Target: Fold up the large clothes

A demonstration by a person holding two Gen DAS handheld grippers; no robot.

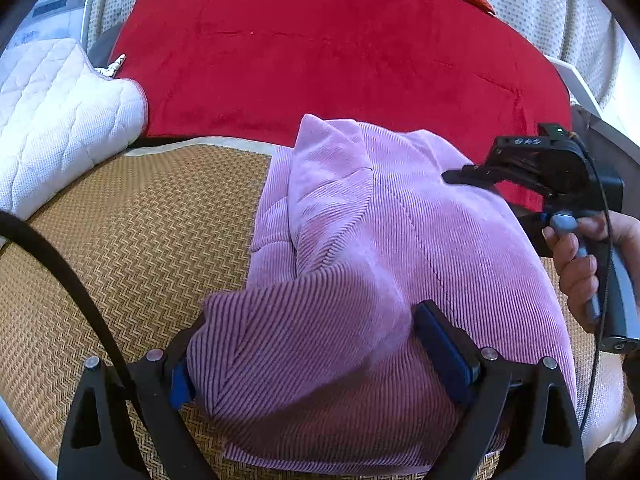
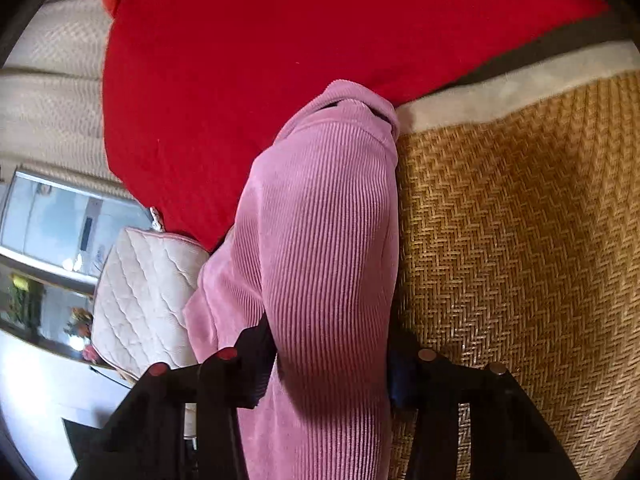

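On a woven, golden-brown herringbone mat (image 1: 132,248) lies a pink ribbed corduroy garment (image 1: 372,232), partly folded into a thick bundle whose far edge reaches a red plush blanket (image 1: 320,52) spread behind the mat. Close to the left wrist camera, the left gripper (image 1: 316,356) has a raised fold of the pink cloth bunched between its blue-padded fingers (image 1: 444,352), both pads pressing into the fabric. To the right of the garment, a person's hand (image 1: 580,256) grips the handle of the right gripper (image 2: 328,364). From that gripper's own camera, a long ridge of the corduroy runs between its two black fingers, which bear on the cloth from either side. A white quilted cushion (image 1: 52,120) rests at the mat's left edge, against the red blanket.
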